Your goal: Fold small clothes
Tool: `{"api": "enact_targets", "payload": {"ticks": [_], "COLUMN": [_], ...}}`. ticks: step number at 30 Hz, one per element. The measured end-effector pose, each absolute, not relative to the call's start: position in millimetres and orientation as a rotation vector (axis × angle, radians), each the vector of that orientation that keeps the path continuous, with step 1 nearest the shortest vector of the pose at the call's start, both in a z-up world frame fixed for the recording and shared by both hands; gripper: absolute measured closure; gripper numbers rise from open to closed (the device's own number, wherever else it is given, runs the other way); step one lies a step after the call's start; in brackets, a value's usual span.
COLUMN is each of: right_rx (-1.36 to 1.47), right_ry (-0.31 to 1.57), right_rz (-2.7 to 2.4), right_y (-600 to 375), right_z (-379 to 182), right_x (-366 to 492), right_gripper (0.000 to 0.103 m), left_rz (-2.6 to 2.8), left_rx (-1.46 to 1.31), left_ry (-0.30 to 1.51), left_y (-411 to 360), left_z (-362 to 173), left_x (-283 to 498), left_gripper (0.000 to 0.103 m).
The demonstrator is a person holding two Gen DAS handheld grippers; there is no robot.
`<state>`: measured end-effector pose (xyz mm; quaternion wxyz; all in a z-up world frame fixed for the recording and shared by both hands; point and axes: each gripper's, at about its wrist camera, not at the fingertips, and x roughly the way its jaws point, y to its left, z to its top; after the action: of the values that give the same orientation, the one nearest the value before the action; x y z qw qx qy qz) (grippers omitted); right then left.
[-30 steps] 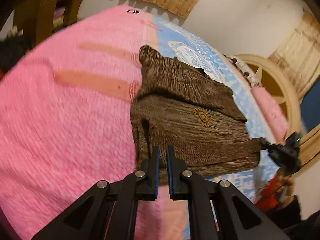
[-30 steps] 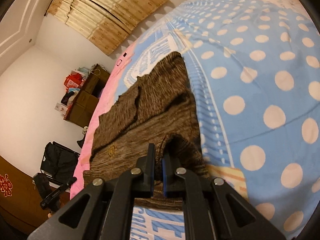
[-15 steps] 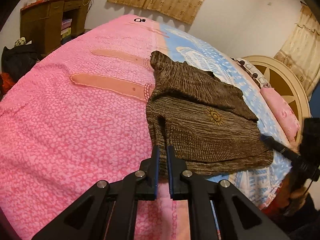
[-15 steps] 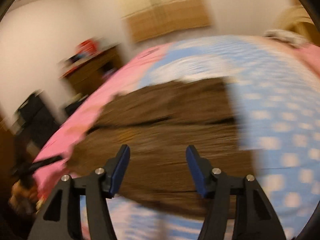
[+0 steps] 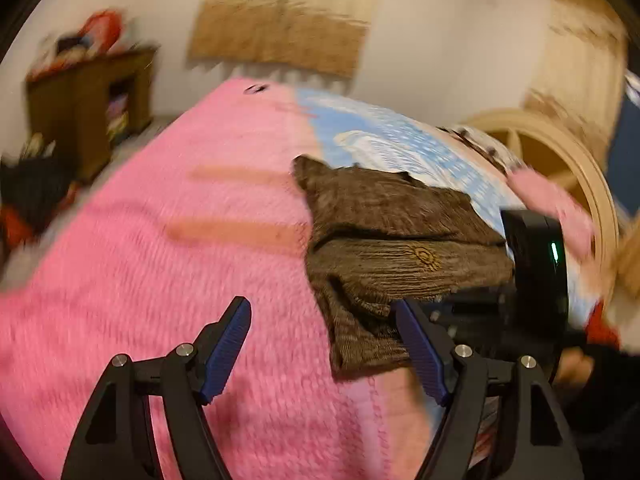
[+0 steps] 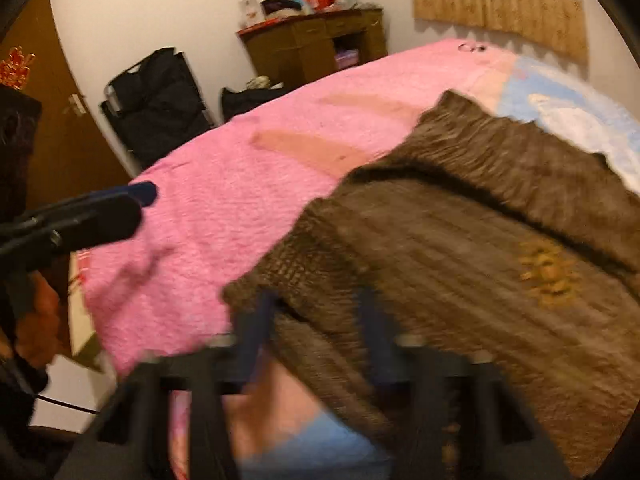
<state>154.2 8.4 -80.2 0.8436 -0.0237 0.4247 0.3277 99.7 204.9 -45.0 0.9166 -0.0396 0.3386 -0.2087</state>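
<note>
A brown knitted sweater [image 5: 392, 248] lies partly folded on the bed, across the seam between the pink blanket [image 5: 180, 280] and the blue one. My left gripper [image 5: 320, 306] hovers over the sweater's near corner. Its jaws are opening wide and nothing is pinched between them. In the right wrist view the sweater [image 6: 460, 260] fills the right half. My right gripper [image 6: 316, 312] is blurred, its jaws closing with the sweater's near folded corner between them, the pads still apart. The right gripper's black housing [image 5: 536, 272] shows beside the sweater; the left gripper's fingers [image 6: 100, 208] show at the left.
A wooden dresser [image 6: 312, 52] with clutter on top stands by the far wall, and a black bag [image 6: 160, 108] is beside the bed. A round headboard [image 5: 560, 160] and a pink pillow [image 5: 552, 208] are at the right. A brown door [image 6: 60, 120] is at the left.
My left gripper opened and let go of the sweater's near edge, rising a little. My right gripper let go of the blue-side edge, swung across to the sweater's near corner, opened, and is closing.
</note>
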Motion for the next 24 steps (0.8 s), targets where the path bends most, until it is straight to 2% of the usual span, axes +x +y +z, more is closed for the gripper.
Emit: {"api": "enact_targets", "payload": {"ticks": [6, 11, 13, 14, 15, 16, 17, 18, 19, 20, 21, 22, 23, 24], "right_rx": [0.195, 0.131, 0.108, 0.094, 0.073, 0.041, 0.017, -0.017, -0.058, -0.105, -0.134, -0.138, -0.114, -0.078], "right_ry": [0.922, 0.869, 0.863, 0.857, 0.845, 0.835, 0.844, 0.867, 0.887, 0.884, 0.862, 0.864, 0.882, 0.896], "right_rz": [0.663, 0.711, 0.784, 0.798, 0.806, 0.804, 0.805, 0.800, 0.771, 0.729, 0.718, 0.734, 0.740, 0.745], "right_y": [-44, -38, -23, -16, -9, 1, 9, 17, 22, 24, 24, 20, 14, 7], "right_z": [-70, -53, -52, -53, -56, -59, -63, -71, -78, -82, -82, -81, -79, -78], "right_x": [181, 169, 157, 154, 151, 149, 149, 150, 154, 155, 153, 154, 158, 161], "right_gripper": [0.094, 0.089, 0.070, 0.044, 0.028, 0.027, 0.027, 0.034, 0.045, 0.068, 0.076, 0.078, 0.089, 0.092], "left_rz": [-0.557, -0.542, -0.526, -0.512, -0.492, -0.475, -0.469, -0.468, -0.468, -0.472, -0.478, -0.488, -0.496, -0.508], "left_rx": [0.189, 0.239, 0.174, 0.159, 0.147, 0.137, 0.130, 0.128, 0.132, 0.142, 0.154, 0.168, 0.175, 0.178], "left_ry": [0.653, 0.676, 0.690, 0.694, 0.701, 0.709, 0.717, 0.722, 0.723, 0.717, 0.709, 0.697, 0.692, 0.687], "left_y": [172, 186, 200, 204, 208, 213, 216, 218, 217, 217, 215, 213, 210, 207], "left_z": [-42, -42, -45, -47, -49, -51, -53, -55, -55, -54, -53, -51, -50, -49], "left_x": [118, 120, 118, 117, 116, 114, 113, 111, 110, 109, 109, 111, 113, 117], "left_gripper": [0.027, 0.027, 0.027, 0.027, 0.027, 0.027, 0.027, 0.027, 0.027, 0.027, 0.027, 0.027, 0.027, 0.027]}}
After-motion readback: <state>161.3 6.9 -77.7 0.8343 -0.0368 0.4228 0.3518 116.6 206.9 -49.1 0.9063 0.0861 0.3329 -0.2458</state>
